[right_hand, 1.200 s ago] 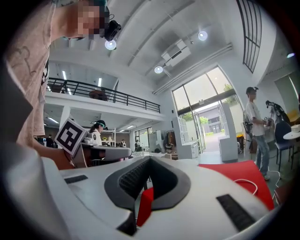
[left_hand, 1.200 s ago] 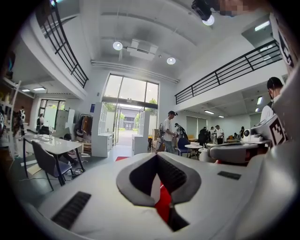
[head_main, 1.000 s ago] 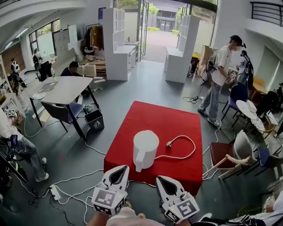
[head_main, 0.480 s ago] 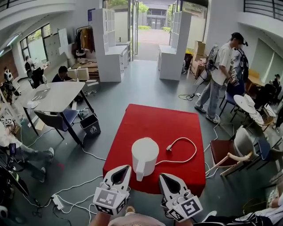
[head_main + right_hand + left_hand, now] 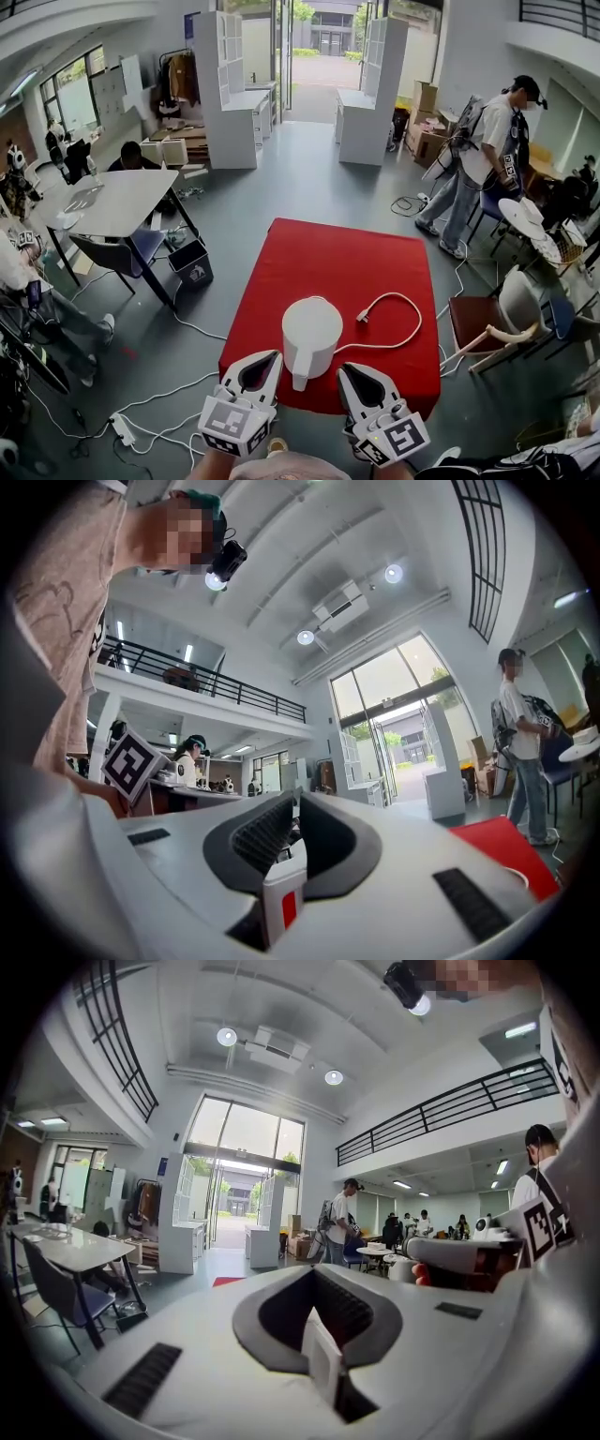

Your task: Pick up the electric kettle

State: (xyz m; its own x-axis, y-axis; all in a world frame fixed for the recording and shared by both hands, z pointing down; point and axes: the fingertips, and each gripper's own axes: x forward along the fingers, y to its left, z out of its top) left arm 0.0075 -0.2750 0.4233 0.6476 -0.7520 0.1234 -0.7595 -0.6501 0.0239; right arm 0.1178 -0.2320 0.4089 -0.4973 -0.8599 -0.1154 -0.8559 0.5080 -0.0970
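A white electric kettle [image 5: 311, 333] stands near the front edge of the red table [image 5: 328, 253], with its handle [image 5: 300, 373] turned toward me. Its white cord and plug [image 5: 394, 319] loop on the cloth to its right. My left gripper [image 5: 270, 357] is just left of the handle and short of it, jaws shut on nothing; in its own view the tips [image 5: 314, 1269] meet. My right gripper [image 5: 349, 368] is just right of the handle. Its jaws are opening, with a narrow gap at the tips [image 5: 292, 799] and nothing between them.
A grey table [image 5: 122, 202] with chairs stands at the left. A person [image 5: 487, 159] stands at the right beyond the red table, and chairs [image 5: 487, 323] crowd its right side. White cables and a power strip [image 5: 122, 427] lie on the floor at the lower left.
Both grippers have come forward to the table's near edge, one on each side of the kettle's handle. The standing person at the right has shifted a little.
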